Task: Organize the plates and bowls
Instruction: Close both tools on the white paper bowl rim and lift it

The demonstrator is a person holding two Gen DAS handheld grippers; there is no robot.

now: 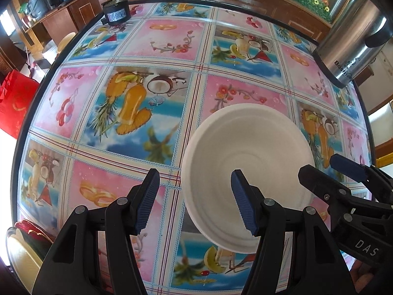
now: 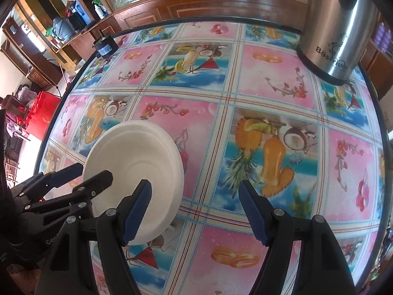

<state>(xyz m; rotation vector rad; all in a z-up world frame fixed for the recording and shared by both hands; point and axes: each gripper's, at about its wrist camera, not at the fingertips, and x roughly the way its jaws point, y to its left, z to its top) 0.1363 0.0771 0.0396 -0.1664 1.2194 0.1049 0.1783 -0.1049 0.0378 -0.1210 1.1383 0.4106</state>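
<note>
Left wrist view: I see my left gripper (image 1: 195, 200) with its two blue-padded fingers spread wide and nothing between them. The white bowl (image 1: 248, 172) sits upright on the table (image 1: 147, 135), ahead of this claw and offset to its right; the right fingertip overlaps the bowl's interior in the picture, but I cannot tell whether it touches. The left finger stands over bare patterned cloth, clear of the rim.

From the right edge of the same view my right gripper (image 1: 326, 169) enters, its tips over the bowl's right rim; contact cannot be judged.

Right wrist view: my right gripper (image 2: 195, 202) is likewise spread wide and holds nothing. The bowl (image 2: 137, 169) lies ahead and to its left, with the left finger crossing the near rim in the picture. The left gripper (image 2: 93, 174) comes in from the left side, one finger over the bowl, the other outside its rim.

Far ahead and to the right of both claws stands a steel kettle (image 2: 336, 32). Far ahead to the left, at the table edge, rests a small black motor (image 1: 115, 12).
</note>
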